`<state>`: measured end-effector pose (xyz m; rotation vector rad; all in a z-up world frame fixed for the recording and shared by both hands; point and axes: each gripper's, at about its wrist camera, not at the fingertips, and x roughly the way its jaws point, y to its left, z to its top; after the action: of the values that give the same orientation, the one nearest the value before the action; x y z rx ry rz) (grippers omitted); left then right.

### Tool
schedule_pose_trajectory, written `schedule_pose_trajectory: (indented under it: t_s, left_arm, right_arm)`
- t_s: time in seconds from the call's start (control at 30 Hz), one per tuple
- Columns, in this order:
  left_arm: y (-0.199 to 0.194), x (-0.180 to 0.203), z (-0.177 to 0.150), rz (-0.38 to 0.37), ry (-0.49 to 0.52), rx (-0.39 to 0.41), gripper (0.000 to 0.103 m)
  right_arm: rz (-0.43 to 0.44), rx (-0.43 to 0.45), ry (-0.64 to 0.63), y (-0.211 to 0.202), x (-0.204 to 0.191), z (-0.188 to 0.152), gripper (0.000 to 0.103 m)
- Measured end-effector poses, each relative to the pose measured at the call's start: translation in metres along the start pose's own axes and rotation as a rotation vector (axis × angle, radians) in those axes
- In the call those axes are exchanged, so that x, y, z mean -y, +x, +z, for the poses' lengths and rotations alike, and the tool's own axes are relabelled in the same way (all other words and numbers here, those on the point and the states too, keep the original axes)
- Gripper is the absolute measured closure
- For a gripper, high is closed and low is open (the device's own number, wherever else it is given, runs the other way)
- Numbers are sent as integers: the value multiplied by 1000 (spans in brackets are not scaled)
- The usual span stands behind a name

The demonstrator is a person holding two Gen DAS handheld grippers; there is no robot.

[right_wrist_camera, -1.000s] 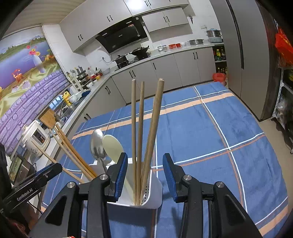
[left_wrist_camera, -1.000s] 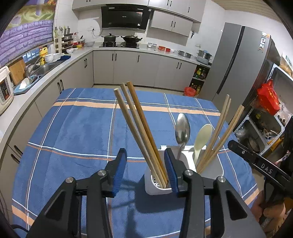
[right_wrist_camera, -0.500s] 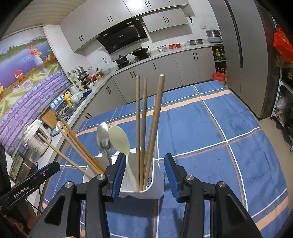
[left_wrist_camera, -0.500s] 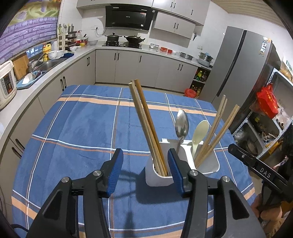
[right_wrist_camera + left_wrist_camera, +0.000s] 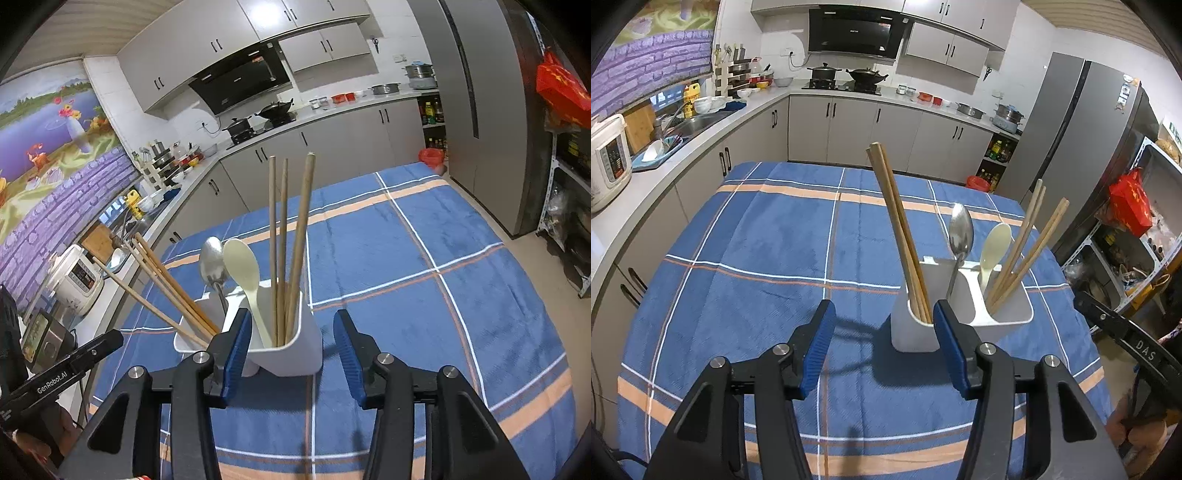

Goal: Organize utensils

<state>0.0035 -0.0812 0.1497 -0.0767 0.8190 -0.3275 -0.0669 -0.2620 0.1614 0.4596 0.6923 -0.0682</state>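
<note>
We find the counter (image 5: 746,266), under a blue plaid cloth, bare except for one white caddy (image 5: 960,314) standing upright near its right-hand edge in the left wrist view. The caddy has three compartments. One end holds brown chopsticks (image 5: 901,236), the middle a steel spoon (image 5: 961,230) and a cream spoon (image 5: 995,242), and the other end paler chopsticks (image 5: 1027,247). All utensils lean loosely on the rims.

Our left claw (image 5: 882,343) stands apart with nothing between its blue pads; its jaws have just been opening, and the caddy sits just beyond its right pad. Our right claw (image 5: 291,347) is likewise apart and has just been opening; the caddy's near end lies between its pads, with a clear gap on the right side. On the left side we cannot tell whether the pad touches.

We judge the caddy light, rigid and smooth, liable to tip if its tall sticks are knocked. The chopsticks are stiff and thin and are best pinched mid-shaft; the steel spoon is slippery and is best taken at the neck.

The cloth gives wide free room to the left. The right edge drops to the floor close by.
</note>
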Motion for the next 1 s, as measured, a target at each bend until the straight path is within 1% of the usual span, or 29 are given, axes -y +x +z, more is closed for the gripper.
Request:
schedule_pose_trajectory:
  t_s: [0.07,0.13,0.2,0.23,0.37,0.43,0.53,0.63,0.67,0.7,0.73,0.8,0.83,0.87,0.93,0.97,1.0]
  left_arm:
    - [-2,-1,-2,2,1,-2,43]
    - [-3,-3,-7,3,-1,-7,43]
    - [-3,-5,-6,-12,-7,-12,42]
    - [-3,-6,-3,-24,-9,-7,42]
    - [3,-2,16,-28,15,28,37]
    - [11,0,26,-35,20,28,37]
    - [25,3,39,-53,34,26,37]
    - [41,5,46,-74,42,-3,38]
    - [45,6,47,-83,41,-13,42]
    - [49,6,48,-87,42,-25,51]
    - [51,7,49,-90,43,-33,54]
    - [58,11,49,-105,48,-54,71]
    - [61,13,48,-111,48,-64,75]
    - [63,14,47,-116,48,-71,82]
    - [66,14,47,-133,39,-81,89]
    - [67,15,47,-141,34,-85,97]
    - [66,15,46,-152,29,-86,97]
  right_arm:
    - [-4,-1,3,-4,-1,-3,51]
    - [-10,-4,0,-8,-3,-7,50]
    - [-14,-9,-12,-10,-5,-9,49]
    - [-19,-9,-20,-10,-8,-8,49]
    - [-42,-1,-58,-6,-9,4,49]
    - [-44,-3,-64,0,-9,11,49]
    - [-24,-13,-57,12,-4,22,49]
    - [15,-19,-51,26,-1,30,49]
    - [28,-20,-48,30,0,33,49]
    - [39,-21,-45,35,0,37,49]
    - [51,-24,-40,41,2,40,49]
    - [64,-31,-32,51,5,45,49]
    - [69,-35,-28,58,5,49,49]
    - [72,-36,-26,63,7,52,49]
    - [80,-41,-23,70,11,56,49]
    - [84,-43,-18,74,13,57,50]
    - [91,-48,-9,78,15,59,54]
